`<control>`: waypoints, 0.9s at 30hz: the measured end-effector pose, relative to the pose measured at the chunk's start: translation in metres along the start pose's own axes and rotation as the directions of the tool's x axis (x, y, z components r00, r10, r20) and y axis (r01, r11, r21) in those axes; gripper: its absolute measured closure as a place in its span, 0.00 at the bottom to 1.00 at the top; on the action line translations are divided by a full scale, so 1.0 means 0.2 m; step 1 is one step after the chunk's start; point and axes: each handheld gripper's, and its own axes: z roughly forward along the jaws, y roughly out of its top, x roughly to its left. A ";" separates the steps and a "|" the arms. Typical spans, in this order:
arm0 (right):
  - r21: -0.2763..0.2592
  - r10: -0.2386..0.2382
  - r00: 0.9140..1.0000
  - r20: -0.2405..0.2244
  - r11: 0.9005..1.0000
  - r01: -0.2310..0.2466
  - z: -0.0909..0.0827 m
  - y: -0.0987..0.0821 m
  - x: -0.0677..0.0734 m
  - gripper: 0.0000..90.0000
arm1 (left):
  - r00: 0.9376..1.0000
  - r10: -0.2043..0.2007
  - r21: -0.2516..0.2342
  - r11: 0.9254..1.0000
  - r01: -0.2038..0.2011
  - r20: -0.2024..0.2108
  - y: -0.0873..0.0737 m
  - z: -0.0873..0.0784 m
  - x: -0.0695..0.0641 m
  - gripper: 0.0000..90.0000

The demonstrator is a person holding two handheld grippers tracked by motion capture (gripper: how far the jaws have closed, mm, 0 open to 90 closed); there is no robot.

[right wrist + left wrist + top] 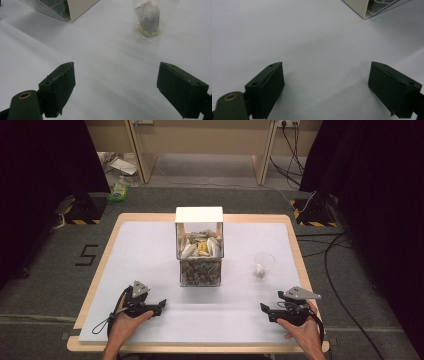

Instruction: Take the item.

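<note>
Resting on the surface point(150, 250), left gripper point(161, 305) and right gripper point(264, 309) gaped wide, empty. Box point(199, 247) centre; cup point(263, 263) with bag point(147, 16) near right: light, easily toppled.

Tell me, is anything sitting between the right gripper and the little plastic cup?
No. The right gripper is open, and bare white tabletop lies between it and the clear cup holding a tea bag.

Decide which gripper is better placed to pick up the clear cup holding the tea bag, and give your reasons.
The right gripper. The clear cup stands on the table's right side, just ahead of its open jaws, while the left gripper sits across the table beyond the box.
</note>
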 end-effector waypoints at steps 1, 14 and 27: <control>0.007 -0.006 1.000 -0.001 1.000 0.006 0.00 -0.01 0.00 0.18 | 1.000 0.000 0.000 1.000 0.000 0.000 0.00 0.00 0.00 0.14; 0.058 -0.021 1.000 0.000 0.998 0.021 0.01 -0.07 0.02 0.18 | 1.000 0.000 0.000 1.000 0.000 0.000 0.00 0.00 0.00 0.14; 0.105 -0.094 0.995 0.030 0.990 0.090 0.04 -0.11 0.05 0.17 | 1.000 0.000 0.000 1.000 0.000 0.000 0.00 0.00 0.00 0.14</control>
